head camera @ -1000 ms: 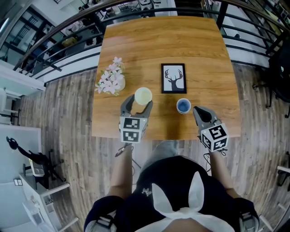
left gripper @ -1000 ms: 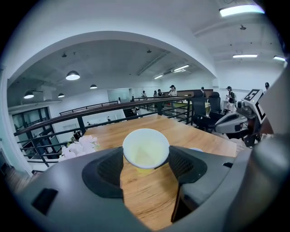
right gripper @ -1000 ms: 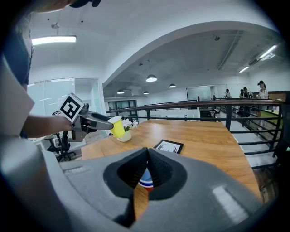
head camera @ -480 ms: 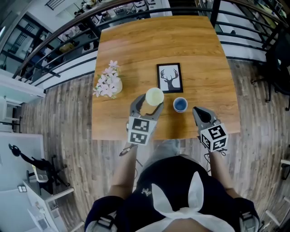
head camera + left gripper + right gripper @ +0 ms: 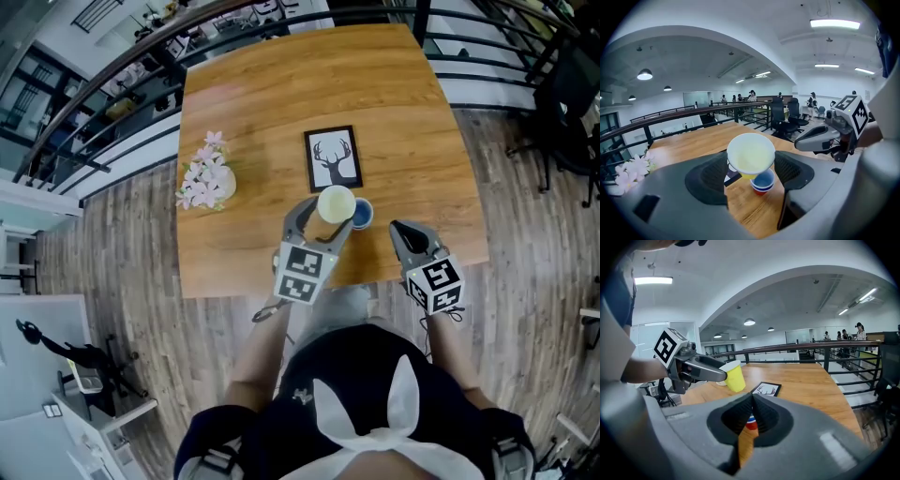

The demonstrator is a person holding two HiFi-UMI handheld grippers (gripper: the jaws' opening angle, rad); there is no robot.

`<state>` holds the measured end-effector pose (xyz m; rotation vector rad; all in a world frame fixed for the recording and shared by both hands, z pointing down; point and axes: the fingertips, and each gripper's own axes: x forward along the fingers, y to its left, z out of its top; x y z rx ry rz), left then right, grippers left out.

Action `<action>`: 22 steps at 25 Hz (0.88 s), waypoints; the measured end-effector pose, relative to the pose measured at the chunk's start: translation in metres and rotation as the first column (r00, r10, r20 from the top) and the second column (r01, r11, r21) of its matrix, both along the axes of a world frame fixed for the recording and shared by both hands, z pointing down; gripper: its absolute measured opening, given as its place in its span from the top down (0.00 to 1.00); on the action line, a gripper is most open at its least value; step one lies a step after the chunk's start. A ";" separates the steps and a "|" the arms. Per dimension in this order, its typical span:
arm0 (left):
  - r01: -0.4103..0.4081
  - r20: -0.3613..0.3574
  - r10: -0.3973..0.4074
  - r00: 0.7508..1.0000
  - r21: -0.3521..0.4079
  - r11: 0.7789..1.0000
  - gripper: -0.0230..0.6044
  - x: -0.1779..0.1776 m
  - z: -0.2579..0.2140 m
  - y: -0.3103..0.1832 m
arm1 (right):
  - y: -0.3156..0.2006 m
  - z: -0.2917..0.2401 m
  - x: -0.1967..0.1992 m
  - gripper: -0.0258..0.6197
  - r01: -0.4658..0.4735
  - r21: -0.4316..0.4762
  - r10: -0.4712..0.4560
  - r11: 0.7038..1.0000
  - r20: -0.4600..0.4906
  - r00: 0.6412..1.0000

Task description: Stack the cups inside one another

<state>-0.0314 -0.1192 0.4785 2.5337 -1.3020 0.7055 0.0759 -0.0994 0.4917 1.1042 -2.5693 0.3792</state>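
My left gripper (image 5: 325, 210) is shut on a yellow cup (image 5: 336, 203) and holds it in the air, tilted, its rim overlapping a blue cup (image 5: 362, 215) that stands on the wooden table (image 5: 244, 103). In the left gripper view the yellow cup (image 5: 751, 155) hangs between the jaws, just above and left of the blue cup (image 5: 763, 182), which has a red base. My right gripper (image 5: 401, 231) is shut and empty, to the right of both cups. In the right gripper view the yellow cup (image 5: 735, 377) and the left gripper (image 5: 723, 376) show at left.
A framed deer picture (image 5: 334, 157) lies just behind the cups. A small vase of pink flowers (image 5: 204, 182) stands at the table's left. The table's front edge runs close under both grippers. Black railings (image 5: 487, 66) run round the table's far side.
My left gripper has carried the yellow cup to the right, from well left of the blue cup to right over its edge. The right gripper has hardly moved.
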 end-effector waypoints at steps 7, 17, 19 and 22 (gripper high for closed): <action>-0.049 -0.013 0.049 0.999 -0.042 0.998 0.44 0.024 0.014 -0.001 | -0.005 0.003 0.010 0.96 -0.012 -0.010 0.012 1.000 -0.007 1.000; -0.051 -0.022 0.048 0.999 -0.111 0.993 0.44 0.040 0.043 -0.011 | -0.025 0.012 0.017 0.96 0.018 -0.025 -0.018 1.000 -0.030 0.999; -0.045 -0.029 0.041 0.999 -0.128 0.991 0.44 0.041 0.048 -0.010 | -0.029 0.010 0.018 0.96 0.024 -0.023 -0.024 0.999 -0.033 0.999; -0.025 -0.027 0.021 0.999 -0.142 0.990 0.44 0.041 0.054 -0.012 | -0.036 0.004 0.022 0.96 0.036 -0.008 -0.036 0.999 -0.031 0.999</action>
